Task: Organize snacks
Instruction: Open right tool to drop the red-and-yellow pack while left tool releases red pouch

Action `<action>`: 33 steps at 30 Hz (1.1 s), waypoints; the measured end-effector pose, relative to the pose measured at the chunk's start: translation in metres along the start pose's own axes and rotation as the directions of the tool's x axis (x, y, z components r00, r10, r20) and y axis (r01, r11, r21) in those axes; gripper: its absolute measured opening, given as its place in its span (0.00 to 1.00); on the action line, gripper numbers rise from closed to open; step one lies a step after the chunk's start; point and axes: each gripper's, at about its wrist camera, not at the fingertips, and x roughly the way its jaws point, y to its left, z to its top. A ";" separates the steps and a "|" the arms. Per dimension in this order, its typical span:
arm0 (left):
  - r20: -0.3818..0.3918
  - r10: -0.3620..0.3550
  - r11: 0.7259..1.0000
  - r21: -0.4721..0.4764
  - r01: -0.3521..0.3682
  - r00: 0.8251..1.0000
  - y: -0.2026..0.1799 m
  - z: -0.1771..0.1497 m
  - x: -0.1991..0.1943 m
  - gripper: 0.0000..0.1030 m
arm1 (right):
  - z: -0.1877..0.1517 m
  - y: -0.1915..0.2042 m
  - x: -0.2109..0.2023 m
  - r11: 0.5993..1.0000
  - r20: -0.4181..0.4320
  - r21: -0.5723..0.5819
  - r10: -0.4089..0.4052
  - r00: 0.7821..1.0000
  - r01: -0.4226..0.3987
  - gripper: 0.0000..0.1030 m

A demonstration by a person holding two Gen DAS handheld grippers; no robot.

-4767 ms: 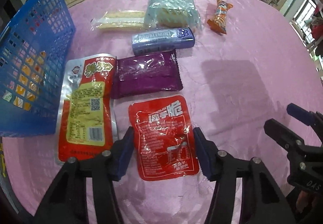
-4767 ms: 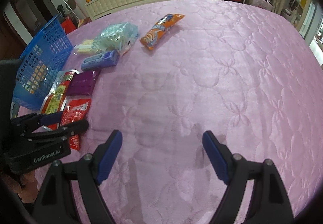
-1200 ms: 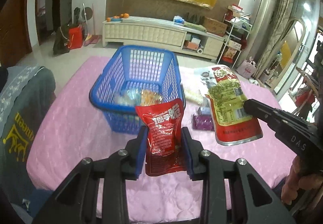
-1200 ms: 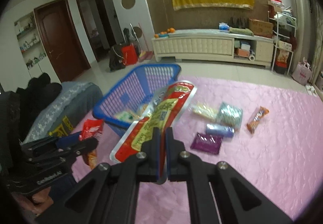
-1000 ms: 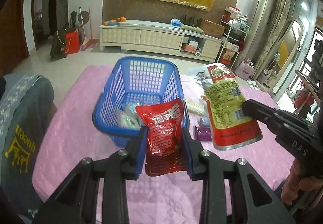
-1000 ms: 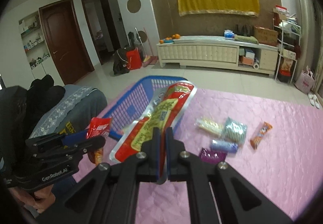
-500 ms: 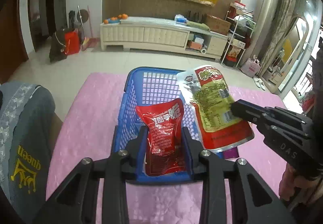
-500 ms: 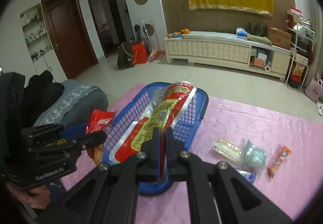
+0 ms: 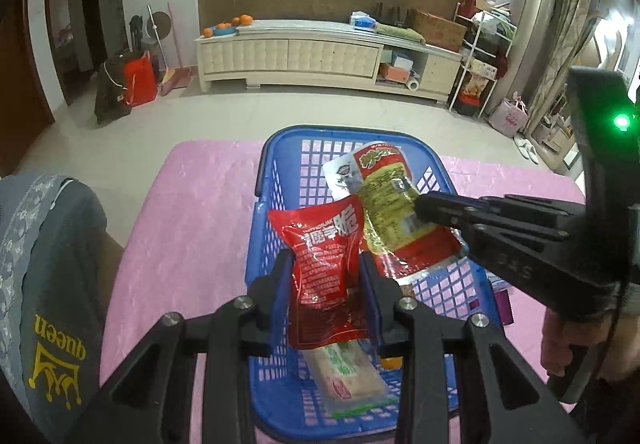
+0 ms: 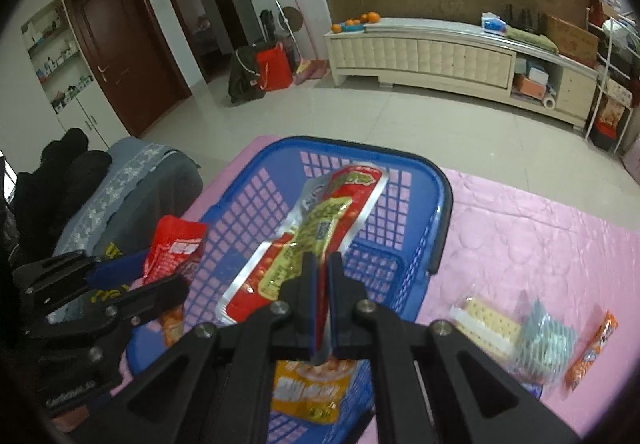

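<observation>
I'm at the drop step: both snack packets hang over the blue basket (image 9: 262, 180) and neither is let go yet. Next I'd judge it calls for lowering a little, then parting each pair of jaws so the packets fall inside the rim rather than catching on it.

My left gripper (image 9: 326, 276) is clamped on the small red packet (image 9: 324, 244), its blue pads pressed against both sides, the packet standing upright over the near half of the basket. My right gripper (image 10: 323, 276) is squeezed nearly flat on the bottom edge of the long red-and-yellow sausage packet (image 10: 316, 232), which slants up toward 1 o'clock across the basket's middle.

Inside the basket, at 6 o'clock in the left wrist view, lies a green-and-white wrapped biscuit pack (image 9: 346, 372); the right wrist view shows an orange-yellow packet (image 10: 308, 392) under my fingers.

On the pink tablecloth (image 10: 540, 244), at 4 o'clock, a cracker pack (image 10: 486, 324), a pale blue bag (image 10: 544, 340) and an orange stick snack (image 10: 592, 348) wait.
</observation>
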 end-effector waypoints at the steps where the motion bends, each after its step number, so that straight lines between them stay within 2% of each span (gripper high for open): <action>1: -0.002 -0.001 1.000 -0.002 0.001 1.000 0.000 0.001 0.002 0.29 | 0.001 -0.002 0.004 1.000 -0.007 -0.004 -0.012 1.000 0.012 0.07; 3: -0.004 0.001 1.000 -0.006 -0.001 1.000 -0.002 0.001 0.003 0.30 | 0.004 -0.002 0.010 0.998 -0.008 -0.041 -0.056 0.998 0.055 0.08; 4: -0.006 0.000 1.000 -0.008 0.000 1.000 0.000 0.002 0.004 0.30 | 0.004 0.000 0.014 0.996 -0.025 -0.066 -0.060 0.998 0.058 0.10; 6: -0.014 0.000 1.000 -0.008 -0.001 1.000 -0.002 0.000 0.005 0.30 | 0.001 0.005 0.025 0.986 -0.071 -0.126 -0.119 0.990 0.110 0.11; 8: -0.020 0.000 1.000 -0.004 0.000 1.000 -0.003 0.000 0.006 0.30 | -0.005 0.008 0.027 0.970 -0.062 -0.167 -0.187 0.980 0.175 0.19; 9: -0.022 -0.001 1.000 -0.001 0.001 1.000 -0.004 -0.001 0.005 0.30 | -0.008 0.008 0.027 0.963 -0.058 -0.175 -0.216 0.975 0.203 0.33; 10: -0.024 -0.002 1.000 0.000 0.002 1.000 -0.003 0.000 0.005 0.30 | -0.010 0.007 0.024 0.969 -0.064 -0.174 -0.191 0.980 0.178 0.45; 11: -0.028 -0.003 1.000 0.000 0.003 1.000 -0.003 -0.001 0.005 0.30 | -0.012 0.007 0.020 0.976 -0.065 -0.166 -0.154 0.986 0.141 0.49; 12: -0.029 -0.002 1.000 -0.001 0.002 1.000 -0.003 -0.001 0.004 0.30 | -0.014 0.008 0.015 0.979 -0.062 -0.164 -0.132 0.989 0.120 0.58; 13: -0.029 -0.005 1.000 -0.004 0.005 1.000 -0.003 -0.002 0.002 0.30 | -0.015 0.011 0.008 0.977 -0.048 -0.168 -0.137 0.989 0.127 0.68; 15: -0.027 -0.010 1.000 -0.008 0.010 1.000 -0.002 -0.001 -0.001 0.30 | -0.017 0.016 -0.007 0.977 -0.020 -0.166 -0.141 0.990 0.135 0.77; 18: -0.019 -0.021 1.000 -0.004 0.021 1.000 -0.005 -0.001 -0.009 0.30 | -0.015 0.014 -0.024 0.982 0.006 -0.134 -0.132 0.991 0.131 0.82; 22: -0.013 -0.038 0.999 0.009 0.038 0.999 -0.010 0.001 -0.015 0.31 | -0.016 0.005 -0.050 0.982 0.038 -0.095 -0.158 0.987 0.161 0.84; 28: -0.041 -0.075 0.997 0.017 0.076 0.996 -0.020 -0.004 -0.008 0.32 | -0.024 -0.007 -0.057 0.979 0.030 -0.052 -0.197 0.980 0.198 0.90; 33: -0.071 -0.089 0.996 0.013 0.090 0.994 -0.025 -0.006 0.005 0.32 | -0.032 -0.014 -0.055 0.975 0.014 -0.026 -0.218 0.976 0.219 0.91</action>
